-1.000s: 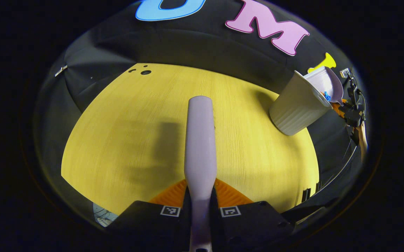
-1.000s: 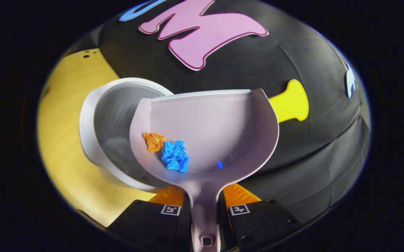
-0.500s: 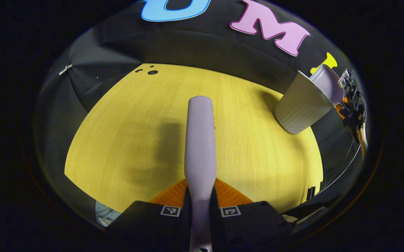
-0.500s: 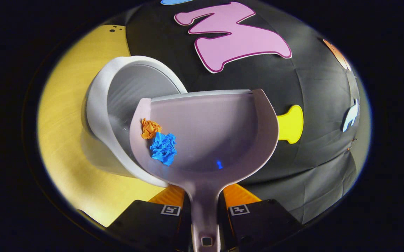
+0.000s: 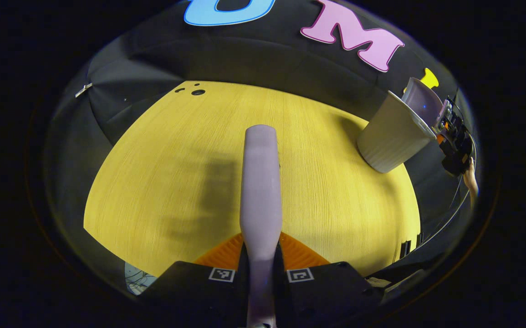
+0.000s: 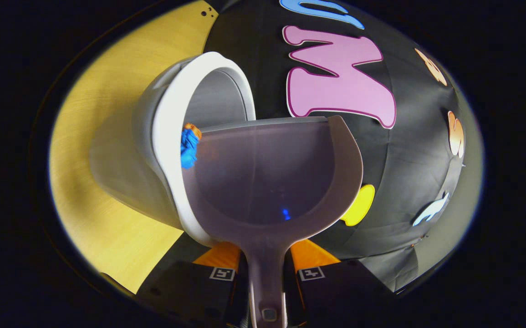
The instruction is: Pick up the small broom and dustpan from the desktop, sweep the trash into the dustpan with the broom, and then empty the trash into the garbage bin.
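- Right gripper (image 6: 265,273): both fingers are clamped on the handle of the dustpan (image 6: 272,182), which sticks straight out ahead of them. The pan is rolled hard onto its left side, with that side wall hanging over the mouth of the garbage bin (image 6: 167,136).
- The trash is right at the tipping point — a blue paper wad (image 6: 189,149) with a smaller orange paper wad (image 6: 191,129) just above it, both sitting at the pan's left wall where it meets the bin's white rim. Can't tell if they're fully clear of the pan yet. The rest of the pan looks bare apart from a tiny blue speck near the handle end.
- Left gripper (image 5: 261,273): fingers closed on the handle of the small broom (image 5: 261,182), which points out over the middle of the desk (image 5: 162,173). It's just held off to the side, not sweeping.
- From the left gripper view the bin stands near the desk's far right corner, with the dustpan tipped into its top and a hand behind it.
- Progress, as I read it: pickup and sweeping are done — no scraps on the wood that I can see. We're mid-dump, so what's left is letting the two wads drop in and maybe shaking out that speck.
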`<state>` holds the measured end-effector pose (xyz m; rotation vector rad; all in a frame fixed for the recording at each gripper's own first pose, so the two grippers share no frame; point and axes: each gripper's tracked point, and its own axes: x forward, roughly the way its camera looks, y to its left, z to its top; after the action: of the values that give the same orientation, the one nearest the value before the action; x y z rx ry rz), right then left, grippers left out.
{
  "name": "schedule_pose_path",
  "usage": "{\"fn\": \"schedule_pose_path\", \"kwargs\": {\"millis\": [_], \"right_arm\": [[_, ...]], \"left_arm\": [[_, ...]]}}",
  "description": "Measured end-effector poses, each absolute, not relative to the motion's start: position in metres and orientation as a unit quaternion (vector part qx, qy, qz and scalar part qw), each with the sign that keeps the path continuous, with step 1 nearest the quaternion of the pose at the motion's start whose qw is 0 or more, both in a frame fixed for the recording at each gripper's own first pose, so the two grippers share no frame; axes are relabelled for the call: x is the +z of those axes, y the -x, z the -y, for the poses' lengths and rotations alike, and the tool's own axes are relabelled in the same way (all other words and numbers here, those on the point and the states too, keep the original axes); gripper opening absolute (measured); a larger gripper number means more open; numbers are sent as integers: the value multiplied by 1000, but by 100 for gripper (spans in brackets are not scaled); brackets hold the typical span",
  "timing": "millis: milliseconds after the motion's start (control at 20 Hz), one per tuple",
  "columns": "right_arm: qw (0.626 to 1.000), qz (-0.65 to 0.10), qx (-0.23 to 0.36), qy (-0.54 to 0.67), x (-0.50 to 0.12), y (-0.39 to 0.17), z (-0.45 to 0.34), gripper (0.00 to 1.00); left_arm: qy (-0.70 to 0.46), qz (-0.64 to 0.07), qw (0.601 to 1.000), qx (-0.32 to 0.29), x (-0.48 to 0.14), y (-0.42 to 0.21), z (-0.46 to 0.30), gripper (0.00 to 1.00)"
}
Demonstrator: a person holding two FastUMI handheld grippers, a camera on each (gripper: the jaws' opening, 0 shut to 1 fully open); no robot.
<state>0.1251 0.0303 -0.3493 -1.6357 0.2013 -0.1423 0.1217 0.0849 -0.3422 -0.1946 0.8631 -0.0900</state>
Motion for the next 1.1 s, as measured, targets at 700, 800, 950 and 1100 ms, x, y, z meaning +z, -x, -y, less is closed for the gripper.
{"fn": "schedule_pose_path", "kwargs": {"millis": [700,800,950,1100], "right_arm": [[821,-174,-89,536,-351,-134,-21,36],[851,-176,-104,484,-348,-133,-22,36],[908,-158,-122,367,-336,-134,-40,36],[937,-147,-139,284,-329,-133,-53,36]], "left_arm": [[98,-411,905,-38,-344,-120,-88,28],[94,-407,908,-38,-341,-121,-91,27],[89,-396,913,-41,-336,-122,-93,28],[91,-387,916,-48,-329,-125,-97,28]]}}
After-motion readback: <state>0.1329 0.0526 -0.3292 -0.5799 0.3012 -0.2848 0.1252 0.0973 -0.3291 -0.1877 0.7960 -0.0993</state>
